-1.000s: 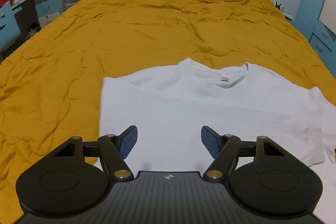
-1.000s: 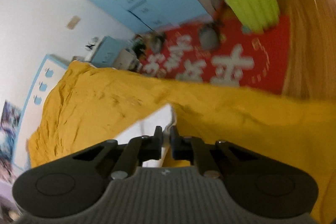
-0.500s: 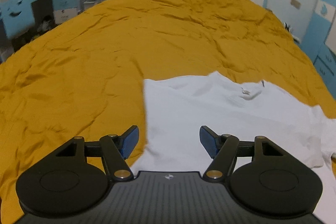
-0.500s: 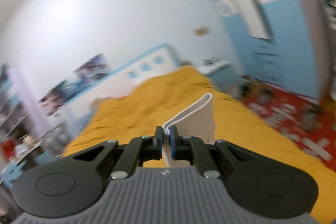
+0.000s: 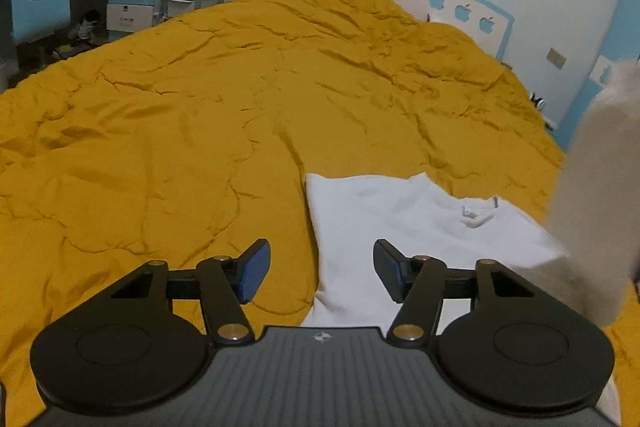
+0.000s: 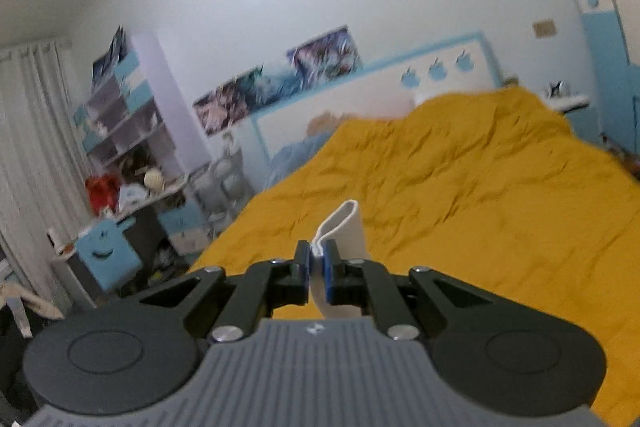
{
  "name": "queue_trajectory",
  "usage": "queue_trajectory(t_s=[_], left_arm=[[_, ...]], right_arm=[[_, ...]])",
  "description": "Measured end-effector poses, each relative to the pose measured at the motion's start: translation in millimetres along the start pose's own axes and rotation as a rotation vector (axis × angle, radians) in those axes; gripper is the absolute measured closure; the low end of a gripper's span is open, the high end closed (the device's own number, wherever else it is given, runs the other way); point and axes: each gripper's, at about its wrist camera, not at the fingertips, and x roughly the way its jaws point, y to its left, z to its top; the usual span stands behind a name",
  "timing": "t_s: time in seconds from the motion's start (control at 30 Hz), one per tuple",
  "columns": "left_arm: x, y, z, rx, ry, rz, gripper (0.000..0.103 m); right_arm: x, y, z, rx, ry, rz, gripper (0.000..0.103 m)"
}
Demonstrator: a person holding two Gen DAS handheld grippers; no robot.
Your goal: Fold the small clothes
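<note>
White T-shirt (image 5: 404, 223) lies on the yellow bedspread (image 5: 200, 115), at 3 o'clock. Right gripper (image 6: 318, 269) clamps its raised edge, likely to fold it over. Left gripper (image 5: 320, 269), jaws apart and just narrowing, straddles its folded side, touching nothing.

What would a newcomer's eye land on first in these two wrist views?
The wide mustard-yellow bedspread fills most of both views, with the white T-shirt lying on its near right part. In the right wrist view, the right gripper is shut on a strip of that white cloth, lifted above the bed. The left gripper hangs over the shirt's left edge with nothing between its jaws, which have just been closing.
</note>
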Motion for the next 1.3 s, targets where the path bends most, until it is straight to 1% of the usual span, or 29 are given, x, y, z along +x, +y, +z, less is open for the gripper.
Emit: queue_trajectory(t_s=[0.13,0.27,0.33,0.43,0.5,0.57,0.63,0.67,0.73,0.77,0.8,0.87,0.93,1.0,1.07,1.2,1.27,1.3], left_arm=[[0,12,-1,-0.019,-0.008,-0.018,0.037],[6,27,-5,-0.045,0.008,-0.025,0.038],[11,33,-7,-0.06,0.015,-0.035,0.038],[17,45,-12,-0.092,0.033,-0.069,0.038],[24,49,-14,-0.114,0.044,-0.11,0.039],[29,48,-15,-0.128,0.048,-0.135,0.039],[35,46,-15,-0.138,0.05,-0.165,0.039],[38,44,-14,-0.145,0.055,-0.18,0.039],[44,40,-14,-0.155,0.062,-0.212,0.039],[48,38,-14,-0.16,0.068,-0.231,0.039],[53,35,-14,-0.172,0.079,-0.253,0.039],[62,31,-15,-0.203,0.096,-0.278,0.039],[70,28,-17,-0.23,0.11,-0.297,0.039],[77,26,-20,-0.249,0.125,-0.305,0.039],[84,25,-21,-0.26,0.136,-0.284,0.039],[98,22,-20,-0.251,0.156,-0.27,0.039],[105,17,-20,-0.228,0.158,-0.256,0.047],[109,13,-20,-0.206,0.165,-0.241,0.055]], right_arm=[[49,26,-70,0.063,0.098,0.008,0.101],[94,51,-138,0.054,0.197,0.019,0.101],[115,58,-167,0.051,0.264,0.025,0.101],[142,62,-212,0.054,0.369,0.044,0.101],[156,58,-233,0.079,0.423,0.066,0.1],[164,53,-247,0.097,0.471,0.095,0.097],[166,50,-248,0.097,0.494,0.116,0.09],[163,47,-246,0.094,0.489,0.13,0.084],[152,40,-236,0.069,0.477,0.138,0.081],[147,34,-232,0.063,0.474,0.135,0.076],[141,27,-227,0.063,0.471,0.139,0.069],[120,9,-214,0.056,0.463,0.155,0.066],[100,-12,-202,0.034,0.449,0.135,0.064],[80,-35,-194,0.043,0.439,0.109,0.064],[59,-60,-190,0.043,0.43,0.065,0.064],[13,-118,-189,0.009,0.395,-0.083,0.064],[-9,-145,-193,-0.01,0.385,-0.165,0.064],[-21,-158,-195,-0.028,0.382,-0.204,0.064]])
